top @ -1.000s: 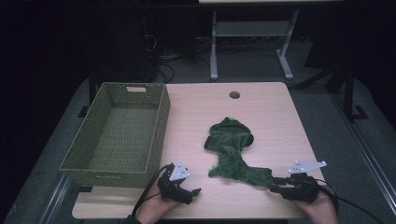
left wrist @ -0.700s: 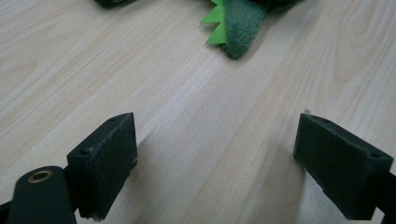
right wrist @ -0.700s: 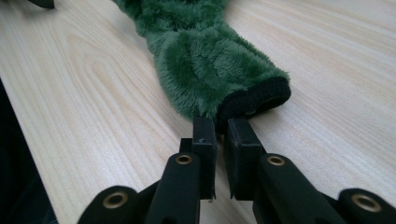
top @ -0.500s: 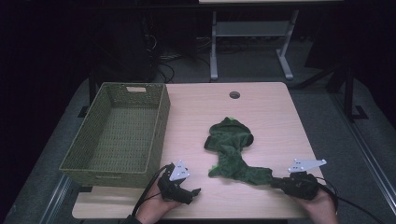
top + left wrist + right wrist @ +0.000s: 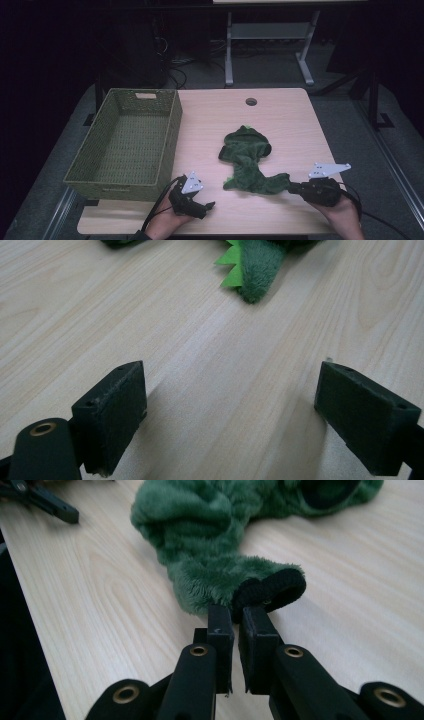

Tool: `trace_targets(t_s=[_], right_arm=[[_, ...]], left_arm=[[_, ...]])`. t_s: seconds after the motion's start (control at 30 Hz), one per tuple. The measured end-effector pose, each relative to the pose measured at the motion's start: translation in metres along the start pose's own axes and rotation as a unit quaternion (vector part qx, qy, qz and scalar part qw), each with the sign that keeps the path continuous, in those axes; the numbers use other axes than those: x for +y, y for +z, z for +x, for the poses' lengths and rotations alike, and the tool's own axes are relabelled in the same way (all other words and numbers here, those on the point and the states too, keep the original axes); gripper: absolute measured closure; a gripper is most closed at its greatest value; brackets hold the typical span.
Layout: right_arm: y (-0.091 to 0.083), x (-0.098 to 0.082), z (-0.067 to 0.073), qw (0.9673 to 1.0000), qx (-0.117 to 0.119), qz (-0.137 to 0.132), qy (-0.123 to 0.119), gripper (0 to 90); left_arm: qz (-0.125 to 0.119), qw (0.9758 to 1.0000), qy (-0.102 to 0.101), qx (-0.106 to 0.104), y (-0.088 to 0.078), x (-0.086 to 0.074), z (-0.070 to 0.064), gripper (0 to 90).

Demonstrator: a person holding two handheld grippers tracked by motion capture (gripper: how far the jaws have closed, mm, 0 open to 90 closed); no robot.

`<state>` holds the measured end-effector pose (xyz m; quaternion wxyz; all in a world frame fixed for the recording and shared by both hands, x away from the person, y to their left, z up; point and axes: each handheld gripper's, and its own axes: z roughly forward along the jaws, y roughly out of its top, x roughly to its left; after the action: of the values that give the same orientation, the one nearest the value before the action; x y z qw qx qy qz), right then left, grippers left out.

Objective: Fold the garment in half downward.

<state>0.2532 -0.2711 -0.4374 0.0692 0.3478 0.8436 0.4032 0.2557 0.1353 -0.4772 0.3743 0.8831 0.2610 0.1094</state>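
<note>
A fuzzy green garment [image 5: 247, 160] lies crumpled on the wooden table [image 5: 290, 120], right of centre. One sleeve with a black cuff [image 5: 272, 587] reaches toward the front right. My right gripper [image 5: 294, 187] [image 5: 235, 615] has just been closing and is shut on that cuff's edge. At the front left, my left gripper [image 5: 209, 205] [image 5: 230, 390] rests low over bare wood, open with nothing between its jaws. The garment's bright green spiky trim [image 5: 231, 267] lies a short way ahead of it.
A woven olive basket [image 5: 172, 130] stands empty on the table's left side. A round cable hole [image 5: 251, 102] sits near the far edge. Beyond the table are a metal stand [image 5: 267, 30] and dark floor. The left gripper [image 5: 45, 502] shows far off in the right gripper view.
The right gripper's jaws have drawn together on the sleeve cuff. Both hands and the garment sit about where they were.
</note>
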Motion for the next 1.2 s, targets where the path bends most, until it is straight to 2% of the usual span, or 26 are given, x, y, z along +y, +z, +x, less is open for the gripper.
trace_targets(t_s=[0.33, 0.57, 0.87, 1.1, 1.2], right_arm=[[0.004, 0.024, 0.002, 0.9994, 0.011, -0.017, -0.027, 83.8], [0.010, 0.044, 0.013, 0.9973, 0.034, -0.032, -0.057, 83.6], [0.031, 0.063, 0.021, 0.9937, 0.066, -0.029, -0.086, 83.1], [0.047, 0.078, 0.029, 0.9915, 0.077, -0.026, -0.101, 82.3], [0.055, 0.085, 0.031, 0.9910, 0.080, -0.027, -0.104, 78.4]], left_arm=[[0.000, 1.0000, 0.000, 0.000, 0.000, 0.000, 0.000, 12.7], [-0.002, 1.0000, -0.002, 0.000, 0.000, 0.000, 0.000, 12.7], [-0.001, 1.0000, 0.001, 0.001, 0.000, 0.000, 0.000, 12.7], [-0.001, 1.0000, -0.002, 0.000, 0.000, 0.000, 0.000, 12.7], [-0.001, 1.0000, 0.002, 0.002, 0.000, 0.000, 0.000, 12.7]])
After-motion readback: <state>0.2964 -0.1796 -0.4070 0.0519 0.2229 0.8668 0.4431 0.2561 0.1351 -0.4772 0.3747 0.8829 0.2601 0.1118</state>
